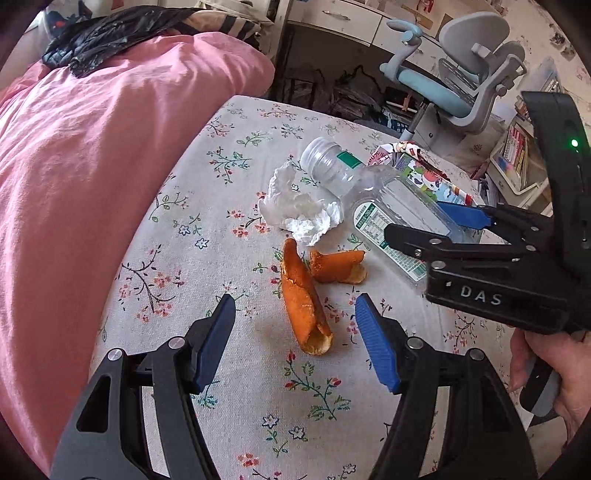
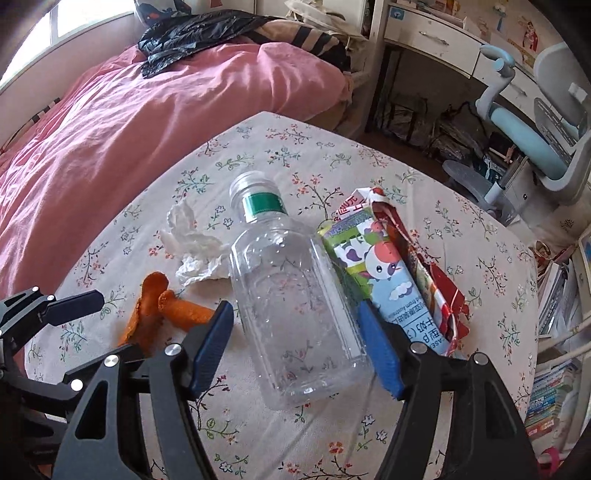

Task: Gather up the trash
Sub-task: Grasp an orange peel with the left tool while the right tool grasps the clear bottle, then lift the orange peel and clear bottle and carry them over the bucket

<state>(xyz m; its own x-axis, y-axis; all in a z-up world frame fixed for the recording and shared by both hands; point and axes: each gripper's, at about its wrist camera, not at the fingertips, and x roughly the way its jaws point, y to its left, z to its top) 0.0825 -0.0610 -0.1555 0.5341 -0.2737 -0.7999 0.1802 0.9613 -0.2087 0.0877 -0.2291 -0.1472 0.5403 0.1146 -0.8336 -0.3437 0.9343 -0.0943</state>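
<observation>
Left wrist view first: pink blanket (image 1: 92,166) fills the left side, with a black plastic bag (image 1: 110,35) lying on top of it further back. Next over is the bench (image 1: 229,387) in its flowery cloth. The left gripper (image 1: 295,332) has its jaws spread wide and holds nothing; the long orange peel (image 1: 303,299) lies right between the blue pads, not touching either one. A shorter peel piece (image 1: 338,266) sits just beside it, and a crumpled tissue (image 1: 299,210) is behind both. Right of that is the clear plastic bottle (image 1: 354,184) lying on its side, cap pointing away, with a flattened milk carton (image 1: 424,173) beside it. The right gripper (image 1: 436,225) comes in from the right over the bottle's label end.

Right wrist view: same bottle (image 2: 291,314) sits between the right gripper's (image 2: 295,343) jaws, which are spread to either side of it, not clamped as far as I can see. The carton (image 2: 380,266) is touching the bottle's right side. An office chair (image 2: 535,129) is way off by the desk.
</observation>
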